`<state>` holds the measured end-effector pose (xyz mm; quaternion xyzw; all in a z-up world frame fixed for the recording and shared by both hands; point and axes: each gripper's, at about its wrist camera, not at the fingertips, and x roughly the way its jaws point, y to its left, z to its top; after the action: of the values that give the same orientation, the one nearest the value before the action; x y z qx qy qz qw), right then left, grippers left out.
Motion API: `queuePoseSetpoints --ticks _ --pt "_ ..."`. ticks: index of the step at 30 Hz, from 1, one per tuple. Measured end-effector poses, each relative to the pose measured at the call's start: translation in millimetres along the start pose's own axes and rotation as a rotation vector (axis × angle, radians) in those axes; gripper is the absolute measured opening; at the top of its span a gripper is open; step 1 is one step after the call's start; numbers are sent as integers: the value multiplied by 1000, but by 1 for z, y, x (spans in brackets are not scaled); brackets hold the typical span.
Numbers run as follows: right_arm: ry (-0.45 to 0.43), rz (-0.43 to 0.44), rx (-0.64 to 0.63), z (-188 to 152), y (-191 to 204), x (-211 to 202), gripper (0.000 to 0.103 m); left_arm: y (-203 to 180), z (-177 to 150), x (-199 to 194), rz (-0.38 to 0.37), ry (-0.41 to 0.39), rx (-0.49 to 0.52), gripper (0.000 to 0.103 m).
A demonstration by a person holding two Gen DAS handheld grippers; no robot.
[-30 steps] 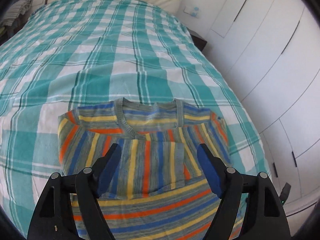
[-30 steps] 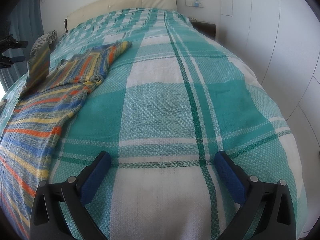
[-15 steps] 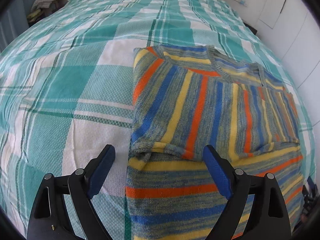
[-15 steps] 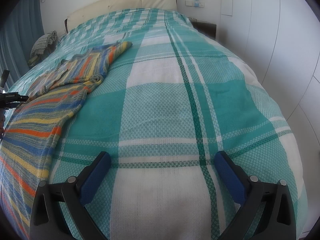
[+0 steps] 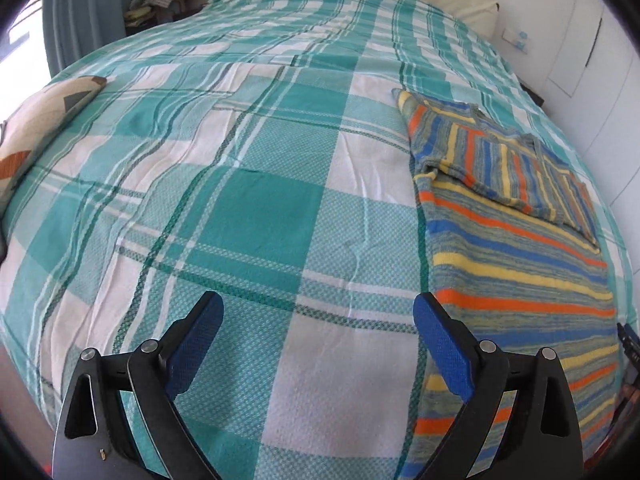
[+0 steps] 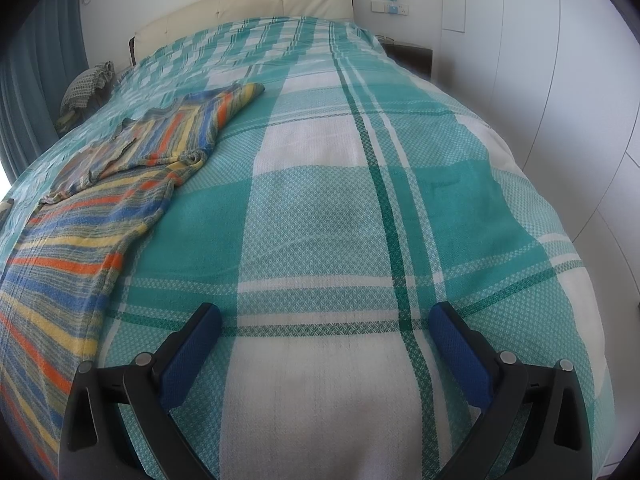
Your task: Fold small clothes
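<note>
Striped sweater point(image 5: 516, 248) lies near the bed's point(image 5: 256, 200) foot edge, sleeves folded in, long axis toward the headboard. Left gripper point(image 5: 318, 320), jaws just opened wide and empty, sits beside its left hem, nearer. Right gripper point(image 6: 326, 330) released, empty, farther off.

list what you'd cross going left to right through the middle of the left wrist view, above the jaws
patterned cushion at the left edge → bare stretch of the teal plaid bedspread → striped sweater, sleeves folded in over its chest → white wardrobe doors at the right edge
</note>
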<state>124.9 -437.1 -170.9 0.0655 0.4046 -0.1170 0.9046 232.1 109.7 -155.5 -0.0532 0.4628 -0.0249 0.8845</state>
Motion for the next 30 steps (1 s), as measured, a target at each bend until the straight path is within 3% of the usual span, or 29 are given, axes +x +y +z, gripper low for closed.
queuePoseSetpoints --ticks 4,6,30 --pt "0 -2 -2 0 0 0 102 18 -15 19 54 20 -3 98" --pt "0 -2 -2 0 0 0 102 20 -20 20 53 -4 -4 102" --pt "0 -3 -2 0 1 0 103 13 -27 26 94 -49 17 103"
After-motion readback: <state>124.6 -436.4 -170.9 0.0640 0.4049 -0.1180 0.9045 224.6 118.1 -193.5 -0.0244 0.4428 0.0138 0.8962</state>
